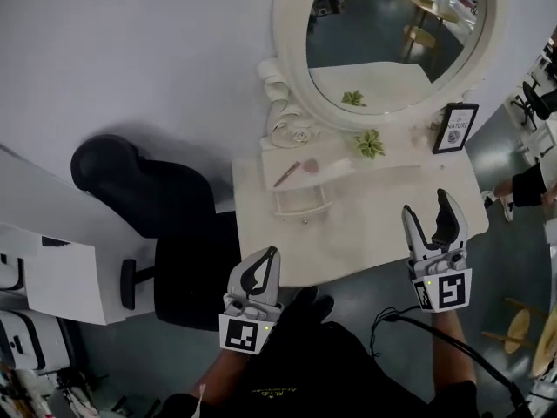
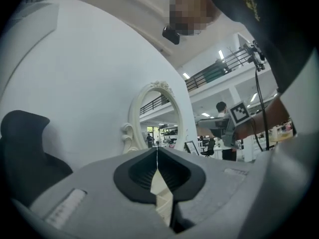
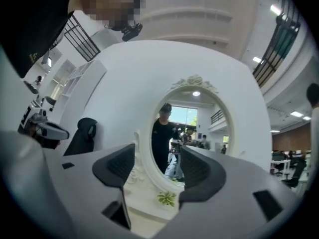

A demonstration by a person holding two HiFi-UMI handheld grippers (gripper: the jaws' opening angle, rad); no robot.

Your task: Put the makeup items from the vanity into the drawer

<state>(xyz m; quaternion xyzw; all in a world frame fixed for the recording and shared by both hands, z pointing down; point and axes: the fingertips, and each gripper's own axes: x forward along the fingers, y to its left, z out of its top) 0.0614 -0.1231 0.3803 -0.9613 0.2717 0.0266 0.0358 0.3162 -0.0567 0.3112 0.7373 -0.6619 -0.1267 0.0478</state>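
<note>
A plain white wall backs a white vanity with an oval, ornately framed mirror. A black office chair stands just left of it, beside a white desk. The floor is dark grey, a wooden stool stands at the right, and strip lights glow overhead

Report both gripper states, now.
Left gripper: closed, nothing held.
Right gripper: open, nothing between the jaws.

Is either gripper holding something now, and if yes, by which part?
Nothing is held. The left gripper is shut on nothing; the right gripper is open and empty.
</note>
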